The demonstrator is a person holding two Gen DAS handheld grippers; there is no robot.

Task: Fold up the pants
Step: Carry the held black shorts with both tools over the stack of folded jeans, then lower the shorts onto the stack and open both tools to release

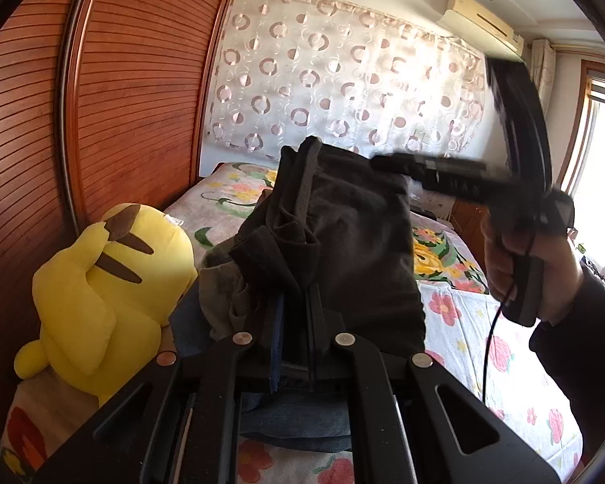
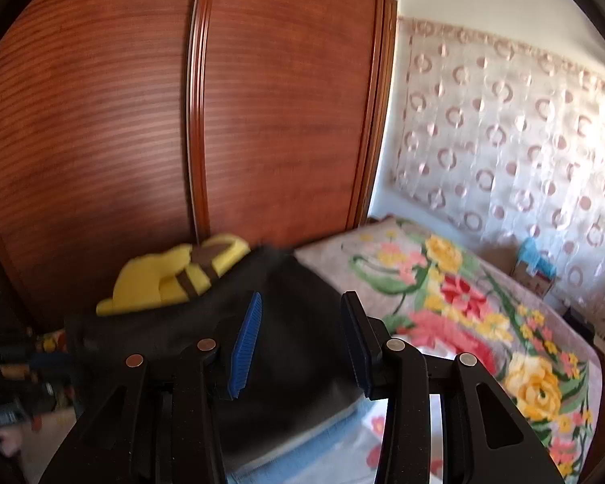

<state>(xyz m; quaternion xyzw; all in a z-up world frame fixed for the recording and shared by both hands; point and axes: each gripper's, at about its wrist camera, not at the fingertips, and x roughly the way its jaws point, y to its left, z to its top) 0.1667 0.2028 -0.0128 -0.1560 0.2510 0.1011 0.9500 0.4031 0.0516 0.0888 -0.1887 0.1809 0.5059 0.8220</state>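
My left hand-held gripper [image 1: 293,334] is clamped on a bunched fold of the dark charcoal fabric pants [image 1: 343,234], its two black fingers pressed together with the cloth pinched between the blue pads. The pants rise in a crumpled heap above those fingers, held up over the bed with the floral bedspread [image 1: 455,322]; a thick seamed band stands at the top of the heap. Blue denim cloth [image 1: 298,419] lies on the bed beneath my left fingers.

My right hand-held gripper [image 2: 298,339] has its jaws spread apart, nothing between the ribbed blue pads [image 2: 246,347]. It hangs above the pants [image 2: 298,314], which in this view spread as a dark sheet below and beyond the pads. From the left wrist view I see my right hand [image 1: 520,258] wrapped round that tool's handle, off to the right of the heap, blurred.

A yellow plush toy with brown-tipped ears [image 1: 105,282] sits to the left of the pants, against the reddish-brown ribbed wooden wardrobe [image 1: 133,92]. A sheer white curtain with pink ring patterns [image 1: 343,72] hangs behind the bed.
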